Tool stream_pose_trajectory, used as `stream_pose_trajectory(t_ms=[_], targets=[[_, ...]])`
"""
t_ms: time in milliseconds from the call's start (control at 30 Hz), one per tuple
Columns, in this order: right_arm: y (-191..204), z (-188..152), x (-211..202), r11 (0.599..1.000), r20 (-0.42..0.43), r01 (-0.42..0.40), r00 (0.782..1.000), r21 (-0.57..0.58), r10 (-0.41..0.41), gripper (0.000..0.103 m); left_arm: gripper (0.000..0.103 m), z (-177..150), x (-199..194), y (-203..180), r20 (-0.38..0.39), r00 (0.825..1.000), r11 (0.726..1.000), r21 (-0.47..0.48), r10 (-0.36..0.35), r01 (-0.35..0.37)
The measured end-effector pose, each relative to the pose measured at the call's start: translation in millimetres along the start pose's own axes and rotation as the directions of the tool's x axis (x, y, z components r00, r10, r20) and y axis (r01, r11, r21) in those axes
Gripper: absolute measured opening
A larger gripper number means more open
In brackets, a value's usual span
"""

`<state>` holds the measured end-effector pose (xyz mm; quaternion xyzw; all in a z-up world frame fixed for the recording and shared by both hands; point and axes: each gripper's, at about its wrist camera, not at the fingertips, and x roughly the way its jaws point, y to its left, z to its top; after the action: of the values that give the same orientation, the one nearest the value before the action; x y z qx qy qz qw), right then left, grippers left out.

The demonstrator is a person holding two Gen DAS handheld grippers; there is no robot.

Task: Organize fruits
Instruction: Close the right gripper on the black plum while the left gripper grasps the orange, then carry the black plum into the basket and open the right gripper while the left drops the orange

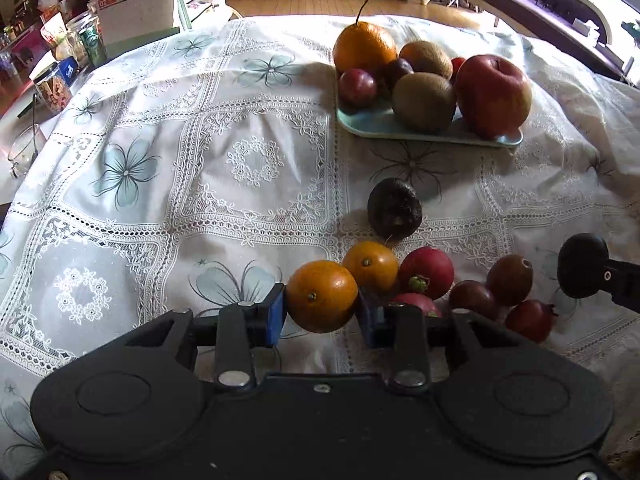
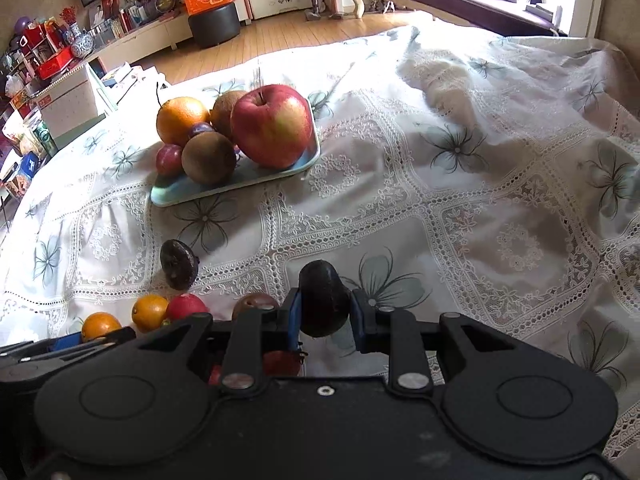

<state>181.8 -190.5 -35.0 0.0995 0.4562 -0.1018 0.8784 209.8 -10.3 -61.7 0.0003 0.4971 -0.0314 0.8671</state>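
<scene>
Left gripper (image 1: 322, 306): blue pads clamped on either side of a small orange (image 1: 321, 296), gripped at its widest part; stem dimple faces the camera
Right gripper (image 2: 325, 314): jaws pressed onto a dark pear-shaped fruit (image 2: 322, 304), possibly an avocado, narrow end up; fruit sits between the blue pads
Loose pile: directly ahead-right of the left gripper, a second small orange (image 1: 370, 266) touches the held one; beside it a red radish-like fruit (image 1: 426, 272) with a green calyx; further right, dark red round fruits (image 1: 510, 280) bunched together
Wrinkled dark fruit (image 1: 394, 208): alone on the cloth, just beyond the pile, between the left gripper and the tray
Tray (image 1: 370, 124): pale blue, far ahead of both grippers, ahead-left from the right wrist view
Tray contents: large red apple (image 2: 272, 126) at the right end; two kiwis (image 1: 424, 100); large orange fruit with a dark stem (image 1: 364, 48) at the back left; small purple-red plums (image 1: 357, 87)
Surface: white lace tablecloth with grey flower prints (image 2: 460, 216), wrinkled
Gripper relation: right gripper lies to the right of the left one, the pile between them
</scene>
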Motion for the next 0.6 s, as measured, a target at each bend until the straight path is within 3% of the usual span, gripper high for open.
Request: stream_pose_trajectory(t_ms=[133,267,433,600], targets=[[3,2,-28,1.000,0.069,-0.016,0.997,0.003,0.016,0.026,0.045,5,-22,21,0.009,0.998,0.991,-0.115,-0.065,0.066],[-1,6,-70,0.998,0.116,-0.054,0.992,0.027,0.051,0.026,0.045,2,-61,33,0.064,0.998,0.985,-0.169,-0.011,0.022],[-13,-11,-131,0.997,0.173,-0.077,0.982,-0.003,0.077,0.026,0.045,-23,-122,31,0.139,0.990,0.989,-0.145,-0.010,0.031],[-26,-45,-173,0.992,0.174,-0.094,0.979,-0.078,0.107,0.027,0.045,-61,-158,16,0.191,0.981,0.996,-0.074,-0.040,0.055]])
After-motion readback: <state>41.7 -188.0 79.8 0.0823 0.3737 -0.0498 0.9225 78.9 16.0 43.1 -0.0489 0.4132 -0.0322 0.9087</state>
